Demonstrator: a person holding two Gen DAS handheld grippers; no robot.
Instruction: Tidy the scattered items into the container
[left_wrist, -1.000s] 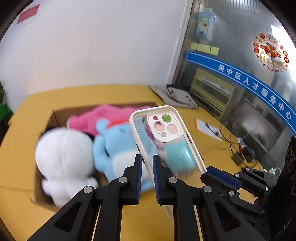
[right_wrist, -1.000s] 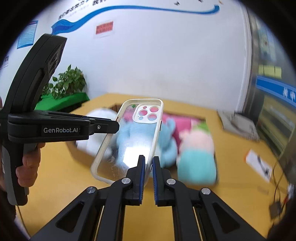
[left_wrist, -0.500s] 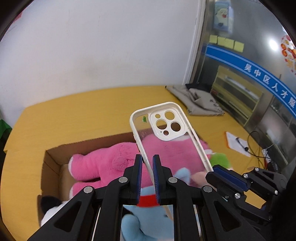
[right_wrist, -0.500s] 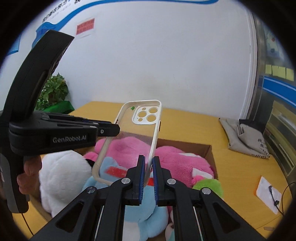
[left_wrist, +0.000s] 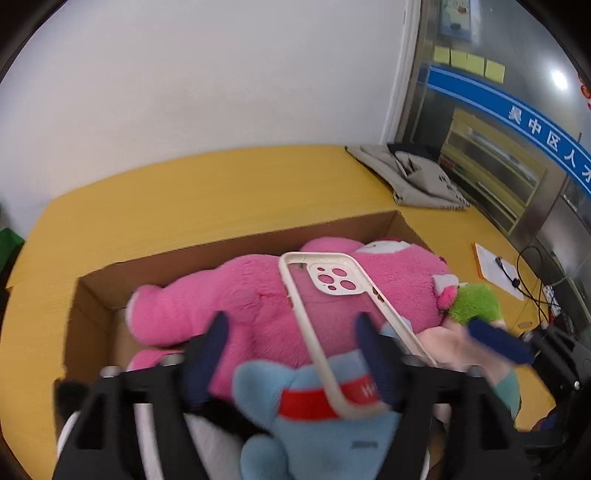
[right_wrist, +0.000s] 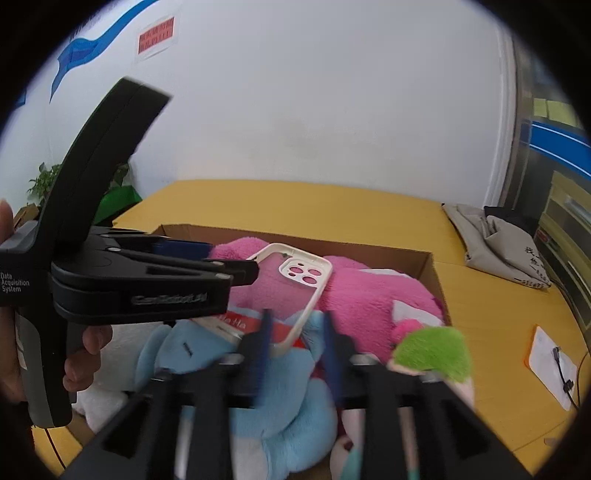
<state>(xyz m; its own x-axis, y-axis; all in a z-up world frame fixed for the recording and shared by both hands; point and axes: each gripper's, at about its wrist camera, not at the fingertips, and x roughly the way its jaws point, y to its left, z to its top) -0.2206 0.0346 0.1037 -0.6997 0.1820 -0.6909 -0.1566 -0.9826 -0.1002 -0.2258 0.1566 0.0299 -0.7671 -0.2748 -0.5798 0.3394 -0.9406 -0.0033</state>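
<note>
The phone case (left_wrist: 343, 314), clenched by both grippers a moment ago, is being released as the jaws open, and is left atop the soft toys (left_wrist: 258, 306) in the cardboard box (left_wrist: 236, 240)

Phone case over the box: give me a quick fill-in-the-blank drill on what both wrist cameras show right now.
1. The clear phone case lies over the ___ plush toy.
2. The toys sit inside a ___ box.
3. The blue plush wears a ___ band.
4. On the far corner of the yellow table lies a folded ___ bag.

Missing words: pink; cardboard; red; grey
</note>
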